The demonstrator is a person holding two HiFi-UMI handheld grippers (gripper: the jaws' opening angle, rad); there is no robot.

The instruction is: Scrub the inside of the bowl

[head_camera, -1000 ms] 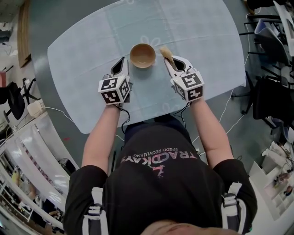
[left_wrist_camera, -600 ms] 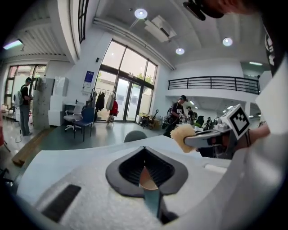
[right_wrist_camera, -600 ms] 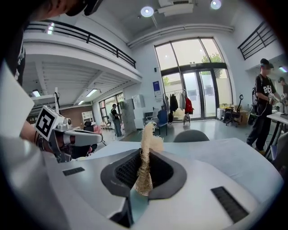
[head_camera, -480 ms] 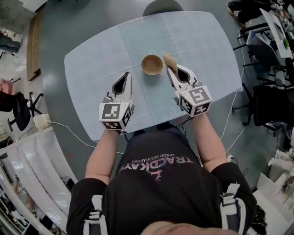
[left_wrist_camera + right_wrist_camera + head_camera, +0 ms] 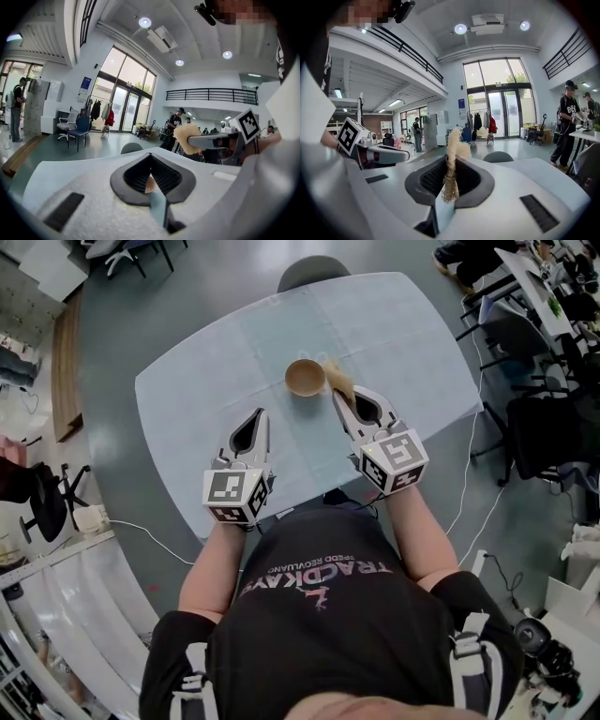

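Left gripper (image 5: 260, 415): fingers pressed together, holding nothing.
Right gripper (image 5: 338, 396): fingers clamped on scrubber (image 5: 339, 379).
Bowl (image 5: 306, 378): on counter (image 5: 403, 343), just left of the right fingertips, scrubber beside its rim.
Beyond: chair (image 5: 314, 273).

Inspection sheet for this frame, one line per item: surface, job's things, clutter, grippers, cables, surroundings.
Surface: table under a pale blue cloth, flat, no spills seen.
Job's things: brown bowl upright near the table's middle; fibrous scrubber just to its right, at the rim, not inside.
Clutter: nothing seen on the table.
Grippers: left gripper shut, empty, above the cloth and apart from the bowl; right gripper shut on the scrubber.
Cables: white cable across the floor at the left; another cable on the floor at the right.
Surroundings: grey chair at the table's far side, black office chair at the left; people stand in the hall beyond.
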